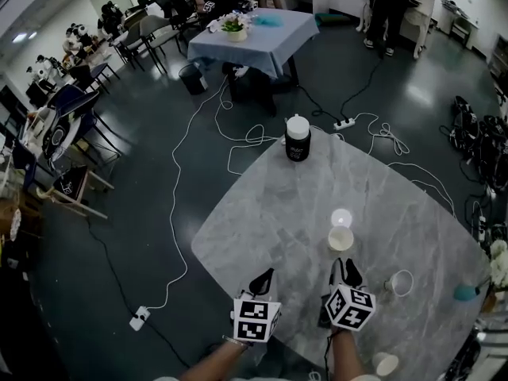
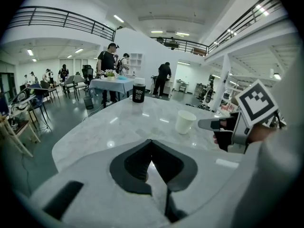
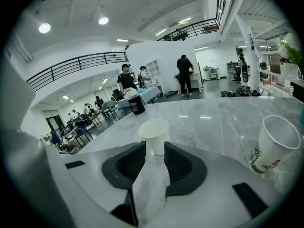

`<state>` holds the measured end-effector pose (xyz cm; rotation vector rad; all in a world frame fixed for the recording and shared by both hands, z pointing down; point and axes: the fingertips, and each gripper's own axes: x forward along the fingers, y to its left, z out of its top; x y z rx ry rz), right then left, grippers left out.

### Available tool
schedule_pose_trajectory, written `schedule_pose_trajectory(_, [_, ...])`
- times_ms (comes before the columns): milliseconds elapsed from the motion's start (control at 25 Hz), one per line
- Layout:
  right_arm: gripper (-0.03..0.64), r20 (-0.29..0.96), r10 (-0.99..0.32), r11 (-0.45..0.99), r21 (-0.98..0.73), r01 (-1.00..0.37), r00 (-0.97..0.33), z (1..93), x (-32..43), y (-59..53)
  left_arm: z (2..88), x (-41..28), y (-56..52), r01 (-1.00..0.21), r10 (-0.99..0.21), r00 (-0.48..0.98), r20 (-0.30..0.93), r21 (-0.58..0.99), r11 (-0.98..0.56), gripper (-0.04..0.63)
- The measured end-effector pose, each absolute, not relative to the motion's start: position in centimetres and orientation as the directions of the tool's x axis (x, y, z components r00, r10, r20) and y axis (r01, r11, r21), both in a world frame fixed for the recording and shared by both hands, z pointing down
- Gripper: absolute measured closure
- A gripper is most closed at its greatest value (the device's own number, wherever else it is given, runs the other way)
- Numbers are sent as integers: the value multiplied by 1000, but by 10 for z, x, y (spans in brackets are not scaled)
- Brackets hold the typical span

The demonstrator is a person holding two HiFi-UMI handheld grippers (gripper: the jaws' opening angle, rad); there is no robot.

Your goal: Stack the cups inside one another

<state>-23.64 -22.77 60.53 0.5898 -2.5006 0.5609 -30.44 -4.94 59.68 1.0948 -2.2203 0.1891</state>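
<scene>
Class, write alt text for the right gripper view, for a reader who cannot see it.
A white paper cup stands upright on a grey marble table, right at the tips of the right gripper, whose jaws are slightly apart. A printed cup lies tilted at the right, and a dark white-lidded canister stands farther back.

Looking steeply down from the head onto grey marble-patterned tabletop, and low, close across it in both gripper views, with upright white paper cup and black white-lidded jar common to all.
</scene>
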Motion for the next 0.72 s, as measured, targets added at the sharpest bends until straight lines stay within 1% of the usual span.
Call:
schedule_pose_trajectory(240, [475,575,-281,839,-241,-488,-768,621,-254,-231,609,-310,-44,-724,-636,-456,623,155,672,601])
schedule_pose_trajectory(400, [446,586,-280,846,-224,-485,-760,630,-265,-231,617,-312,-40,-713,-622,-461,633,154,684,601])
schedule_pose_trajectory(720, [411,609,-284,853,-193,-485,-741,646,-278,-238,633,-314,-38,-704,-601,-451,661,150,694,601])
